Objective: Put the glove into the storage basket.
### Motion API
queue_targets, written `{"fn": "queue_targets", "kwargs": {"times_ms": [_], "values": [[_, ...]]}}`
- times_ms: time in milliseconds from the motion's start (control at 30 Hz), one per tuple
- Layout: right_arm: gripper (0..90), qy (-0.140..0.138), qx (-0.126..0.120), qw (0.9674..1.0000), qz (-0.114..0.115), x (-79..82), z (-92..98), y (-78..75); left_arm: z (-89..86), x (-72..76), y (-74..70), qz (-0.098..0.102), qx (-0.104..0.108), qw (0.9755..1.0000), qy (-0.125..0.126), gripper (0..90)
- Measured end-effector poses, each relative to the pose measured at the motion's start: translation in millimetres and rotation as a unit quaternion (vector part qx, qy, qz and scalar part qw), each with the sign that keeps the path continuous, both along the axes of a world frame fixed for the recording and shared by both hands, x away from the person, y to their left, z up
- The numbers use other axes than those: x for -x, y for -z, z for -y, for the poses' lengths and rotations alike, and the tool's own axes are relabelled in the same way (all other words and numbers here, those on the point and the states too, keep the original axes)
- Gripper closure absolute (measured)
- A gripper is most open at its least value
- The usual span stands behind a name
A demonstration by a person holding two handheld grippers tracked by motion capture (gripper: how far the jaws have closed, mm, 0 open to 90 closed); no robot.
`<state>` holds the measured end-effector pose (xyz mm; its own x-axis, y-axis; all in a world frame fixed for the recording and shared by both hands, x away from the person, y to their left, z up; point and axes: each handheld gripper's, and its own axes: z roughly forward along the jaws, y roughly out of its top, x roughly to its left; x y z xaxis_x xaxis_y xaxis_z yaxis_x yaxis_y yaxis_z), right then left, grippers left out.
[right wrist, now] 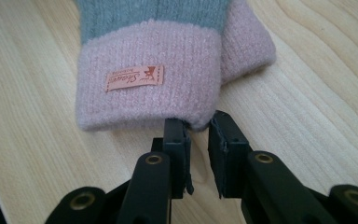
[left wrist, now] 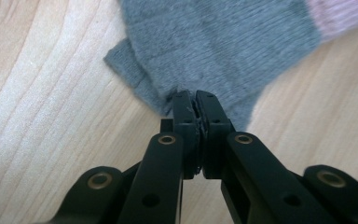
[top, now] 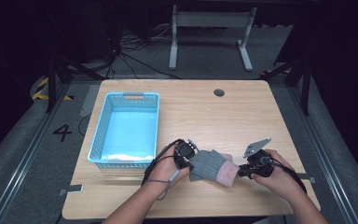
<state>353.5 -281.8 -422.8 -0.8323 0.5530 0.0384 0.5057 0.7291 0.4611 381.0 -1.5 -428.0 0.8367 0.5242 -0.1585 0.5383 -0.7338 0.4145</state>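
Looks like a lab or recording studio: dark, black-curtained surroundings, lit wooden surface (top: 242, 107) on grey carpet, cables (top: 126, 46) trailing over the floor, yellow-black hazard tape (top: 41, 88), a painted floor number "4" (top: 62, 132), metal rails (top: 23, 158) alongside, another desk frame (top: 209, 32) behind.

My left gripper (left wrist: 195, 100) and right gripper (right wrist: 200, 128) have black jaws with brass-ringed screws behind the tips; a grey three-cornered plate (top: 256, 147) tops the right, black cables trailing behind both.
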Motion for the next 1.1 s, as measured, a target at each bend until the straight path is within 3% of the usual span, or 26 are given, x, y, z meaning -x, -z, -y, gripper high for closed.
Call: {"fn": "queue_targets", "kwargs": {"times_ms": [167,333,533,833,1100], "values": [[84.6,0.011,-0.001,0.9999,0.000,1.6,-1.8,-1.0,0.0,0.7,-0.9,0.002,-0.003,1.0000,-0.002,88.4],[86.1,0.019,-0.015,0.9997,0.006,3.3,0.1,-9.6,-2.7,7.3,-12.9,0.009,0.007,0.9999,0.003,89.2],[86.4,0.022,-0.029,0.9989,0.030,2.0,1.1,-24.0,-8.3,19.8,-25.8,0.019,0.021,0.9996,0.001,89.2],[86.8,0.022,-0.030,0.9980,0.052,-10.2,-2.7,-28.6,-9.4,36.8,-35.1,0.027,0.020,0.9994,0.008,89.2],[87.0,0.023,-0.031,0.9973,0.063,-23.2,-9.3,-26.0,-9.8,41.3,-35.1,0.030,0.020,0.9993,0.009,89.2]]}}
